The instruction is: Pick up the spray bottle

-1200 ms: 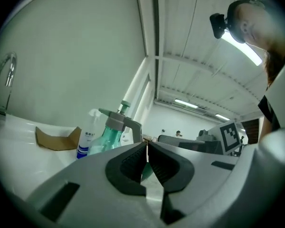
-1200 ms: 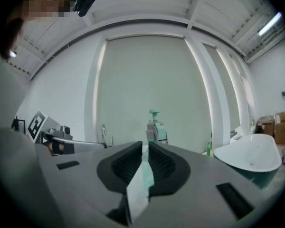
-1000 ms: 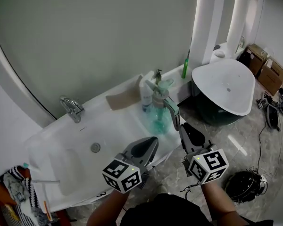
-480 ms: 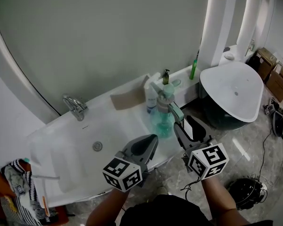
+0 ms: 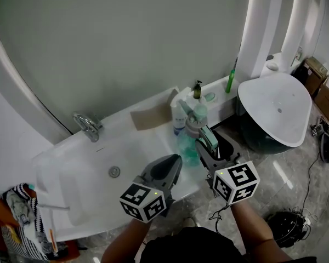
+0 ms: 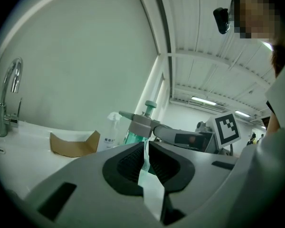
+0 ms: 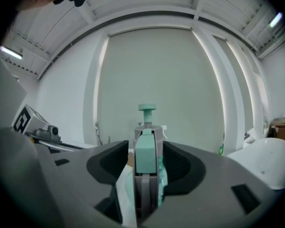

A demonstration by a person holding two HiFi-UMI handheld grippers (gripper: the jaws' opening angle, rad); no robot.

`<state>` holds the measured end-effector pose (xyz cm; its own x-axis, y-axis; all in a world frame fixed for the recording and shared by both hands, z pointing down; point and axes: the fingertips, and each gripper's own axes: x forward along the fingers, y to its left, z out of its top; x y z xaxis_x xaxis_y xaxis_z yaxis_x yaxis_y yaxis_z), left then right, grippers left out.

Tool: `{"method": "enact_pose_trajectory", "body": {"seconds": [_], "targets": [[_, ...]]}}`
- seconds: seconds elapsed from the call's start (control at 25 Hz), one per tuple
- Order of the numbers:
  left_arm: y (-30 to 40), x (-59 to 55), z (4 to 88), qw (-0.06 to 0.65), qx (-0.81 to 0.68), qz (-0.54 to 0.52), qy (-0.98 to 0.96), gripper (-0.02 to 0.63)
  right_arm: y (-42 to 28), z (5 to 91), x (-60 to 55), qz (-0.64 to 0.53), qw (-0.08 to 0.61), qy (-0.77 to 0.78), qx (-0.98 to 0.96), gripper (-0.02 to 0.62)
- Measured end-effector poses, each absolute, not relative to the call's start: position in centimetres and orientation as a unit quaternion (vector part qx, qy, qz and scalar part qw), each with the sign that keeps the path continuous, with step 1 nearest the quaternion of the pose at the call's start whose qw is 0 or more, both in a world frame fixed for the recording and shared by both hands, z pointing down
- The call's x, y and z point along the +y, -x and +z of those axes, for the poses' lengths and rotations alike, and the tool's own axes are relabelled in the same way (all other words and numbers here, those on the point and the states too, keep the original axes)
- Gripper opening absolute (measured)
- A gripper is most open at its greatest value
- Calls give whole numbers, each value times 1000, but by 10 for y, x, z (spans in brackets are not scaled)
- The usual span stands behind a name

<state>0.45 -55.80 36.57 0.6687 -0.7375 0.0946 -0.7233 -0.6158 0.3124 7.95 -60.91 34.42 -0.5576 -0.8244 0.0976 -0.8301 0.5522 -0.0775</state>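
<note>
The spray bottle [image 5: 188, 140] is found between the right gripper [image 5: 207, 147] jaws, just opened wide. The left gripper [image 5: 173, 165] jaws are shut. A white bottle [image 5: 179, 115] is noted behind.

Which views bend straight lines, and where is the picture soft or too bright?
Both gripper views: strong fisheye, black rounded corners; the wall has bowed edges. Right gripper view: the spray bottle close up is slightly soft. Head view: the lit columns are blown out white; the tap is sharp.

Spray bottle [image 5: 185, 142] base hid by right gripper [image 5: 210, 144]; white bottle [image 6: 111, 133] label prob. unreadable.
</note>
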Motion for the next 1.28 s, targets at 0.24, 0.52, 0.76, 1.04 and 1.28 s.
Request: {"method": "enact_pose_trajectory", "body": {"seconds": [0.24,0.52,0.76,1.04,1.28], "targets": [[-6,-568,371,170,-406,-19,-898,12,-79,344,-619,44,34,-478,-876,193],[-8,-570,373,175,-397,-16,-901,12,-78,345,-624,35,42,-485,-873,131],[-3,-568,375,177,-399,-16,-900,12,-75,344,-624,30,46,-491,-869,117],[4,-566,376,180,-399,-20,-899,12,-75,345,-623,34,35,-491,-870,114],[8,-562,376,182,-400,-24,-898,12,-77,344,-618,27,27,-486,-873,113]]}}
